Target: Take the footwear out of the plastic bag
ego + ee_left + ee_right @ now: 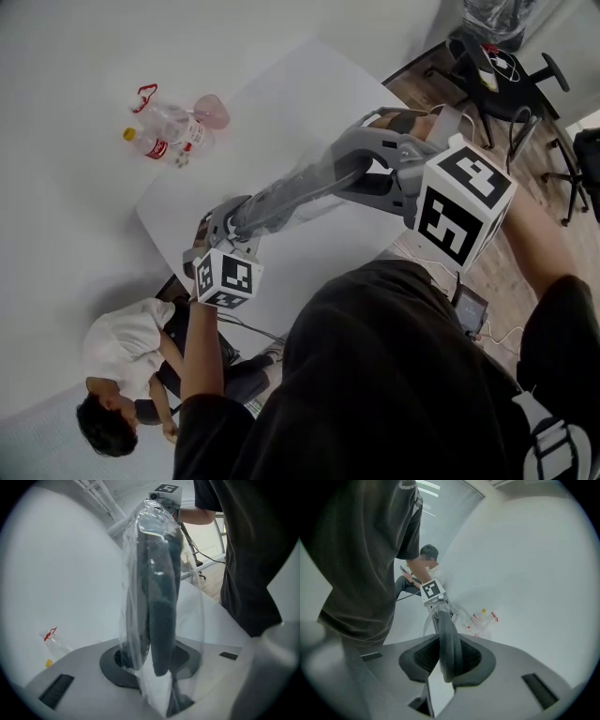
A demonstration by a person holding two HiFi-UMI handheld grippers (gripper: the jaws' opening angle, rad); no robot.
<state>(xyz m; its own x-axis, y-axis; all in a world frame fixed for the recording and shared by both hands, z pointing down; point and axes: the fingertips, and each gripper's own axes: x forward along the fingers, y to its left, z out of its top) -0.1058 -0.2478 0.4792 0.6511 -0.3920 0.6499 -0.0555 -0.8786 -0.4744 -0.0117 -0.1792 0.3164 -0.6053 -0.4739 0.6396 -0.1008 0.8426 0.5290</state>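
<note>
The person is holding a dark grey soft slipper [300,187] in the air above the white rectangular table [309,84], stretched lengthwise between the two tools. The left gripper [152,670] is clamping the end of the thin clear plastic bag [131,588]. The slipper's tip, wrapped in the film, is sitting right between its jaws, and the rest of the slipper is running away from it toward the other tool. The right gripper [446,660] is pinching the slipper's opposite end edge-on, with its jaws pressing on both sides of the grey material. From there the slipper is reaching straight out to the left gripper, and the bag's film is showing around its farther part only. So most of the slipper is lying inside the bag, above the table's middle.

Beyond the table's far left corner, a bundle of clear plastic bottles with red labels [173,131] is lying on a pale surface. A seated person [122,375] is bending forward just off the table's near left edge.
</note>
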